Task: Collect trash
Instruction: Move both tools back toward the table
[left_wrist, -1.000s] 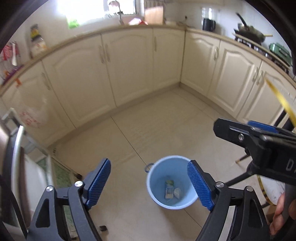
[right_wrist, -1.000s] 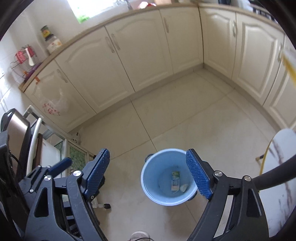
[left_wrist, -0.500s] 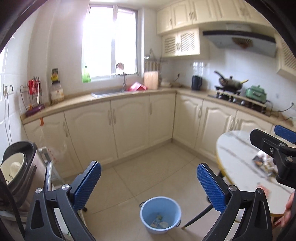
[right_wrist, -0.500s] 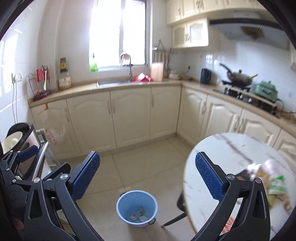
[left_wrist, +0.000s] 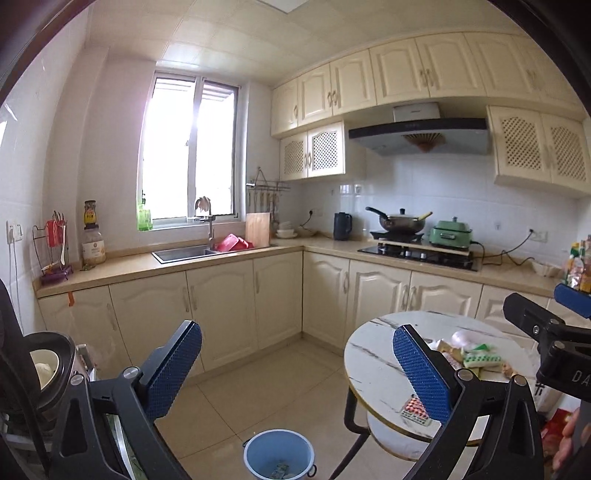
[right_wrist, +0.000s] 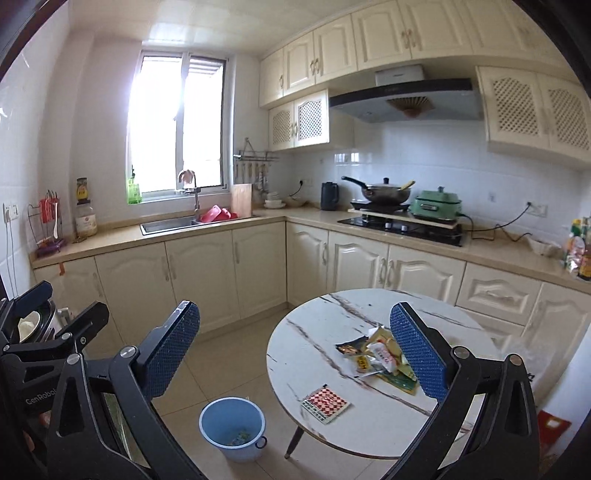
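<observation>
A second ago you had both tools over the blue bucket (right_wrist: 232, 428), which already holds a few scraps; now you've lifted them to face the kitchen. Your left tool (left_wrist: 295, 373) is spread wide with nothing between its pads, and so is your right tool (right_wrist: 295, 354), so you're likely between drops and free for another pickup. The bucket sits on the tiled floor left of the round marble counter (right_wrist: 314, 354). On that counter lie crumpled wrappers (right_wrist: 373, 356) and, nearer you, a red checkered packet (right_wrist: 325, 402).

The left gripper (right_wrist: 48, 325) body, beside the blue bucket (right_wrist: 232, 424), carries the white letters "GenRobo", cut off after that.
</observation>
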